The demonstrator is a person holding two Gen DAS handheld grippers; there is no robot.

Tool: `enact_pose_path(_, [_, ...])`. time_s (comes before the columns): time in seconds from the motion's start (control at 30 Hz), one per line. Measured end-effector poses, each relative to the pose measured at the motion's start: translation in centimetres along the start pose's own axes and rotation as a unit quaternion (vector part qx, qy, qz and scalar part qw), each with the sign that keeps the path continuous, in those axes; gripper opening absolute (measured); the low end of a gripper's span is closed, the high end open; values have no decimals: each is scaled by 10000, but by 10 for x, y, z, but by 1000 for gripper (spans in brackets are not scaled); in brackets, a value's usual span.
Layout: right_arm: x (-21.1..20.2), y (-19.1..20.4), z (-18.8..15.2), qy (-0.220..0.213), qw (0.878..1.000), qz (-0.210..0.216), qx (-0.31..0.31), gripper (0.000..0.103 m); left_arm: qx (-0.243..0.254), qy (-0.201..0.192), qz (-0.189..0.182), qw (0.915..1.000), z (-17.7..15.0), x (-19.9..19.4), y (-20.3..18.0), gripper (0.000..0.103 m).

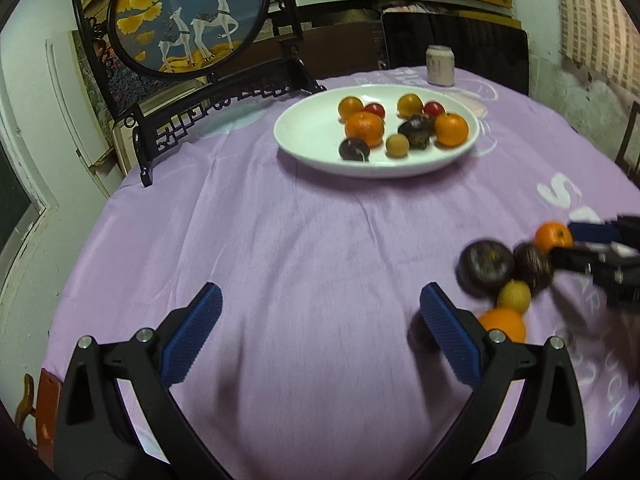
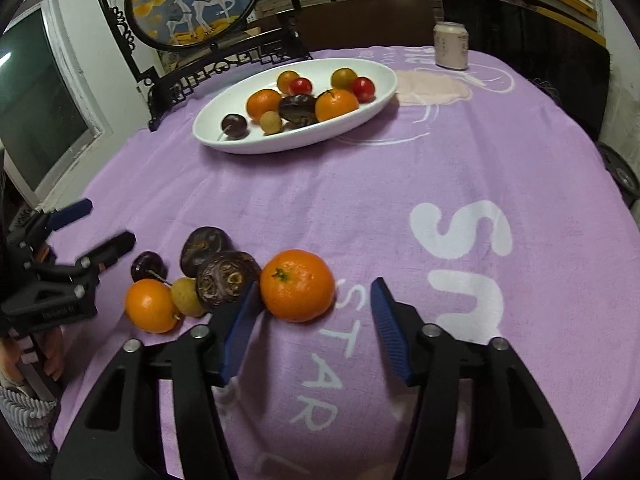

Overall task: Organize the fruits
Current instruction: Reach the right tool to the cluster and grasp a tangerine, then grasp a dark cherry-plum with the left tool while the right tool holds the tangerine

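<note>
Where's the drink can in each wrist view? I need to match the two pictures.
Left wrist: the drink can stands at top centre-right, on the purple cloth just behind the white plate.
Right wrist: the drink can is at upper right, right of the plate's far end.
Shared landmark: the white plate of fruit.

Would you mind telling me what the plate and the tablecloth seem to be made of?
The plate: likely glazed ceramic, being white, smooth and slightly glossy, though plastic is possible. The tablecloth: soft woven fabric, matte purple with wrinkles and printed white letters.
</note>
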State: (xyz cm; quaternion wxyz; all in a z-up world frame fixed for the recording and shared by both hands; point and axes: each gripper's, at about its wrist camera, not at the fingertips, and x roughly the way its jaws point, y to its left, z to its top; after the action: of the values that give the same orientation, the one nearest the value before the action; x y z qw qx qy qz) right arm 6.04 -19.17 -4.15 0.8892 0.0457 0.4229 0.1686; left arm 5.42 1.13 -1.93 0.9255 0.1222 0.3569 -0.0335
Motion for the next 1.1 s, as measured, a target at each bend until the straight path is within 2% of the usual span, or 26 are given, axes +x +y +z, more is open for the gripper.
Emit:
enact_pose_path(0.13, [6,5,2,43,9999,115,-62,47,71,17,25,10000,-4,-3,-1,101])
enact_pose_path(0.33, [11,8,6,15,9999,65,-88,39,115,31,47,9999,-4,-2,-4,101])
enact_pose_path(0.4, [10,5,6,16,10000,39,-71,38,104,26,-16,9999,-5,-2,-4,101])
enact_pose_path(0.57, [5,-6,6,-50,9990,-433,20,38,182,-66,-278,9994,-5,-8,-9,101])
enact_pose_path(0.7, [6,-9,6,-50,9987,-503,29,38,419,-231,-601,9970,-7,-17,-20,101])
enact_pose_path(0.77, [5,-8,6,-52,9986,-525,-2,38,460,-246,-549,9971,-6,-15,-22,101])
enact_pose_path(0.87, [6,-9,6,-46,9987,-514,10,38,204,-72,-664,9976,-3,-7,-13,101])
enact_pose_path(1.0, [5,-8,6,-46,9987,-513,10,38,-356,403,-784,9955,-2,14,10,101])
enact_pose_path(1.1, [6,-8,6,-46,9987,-514,8,38,-511,425,-927,9935,-2,15,16,101])
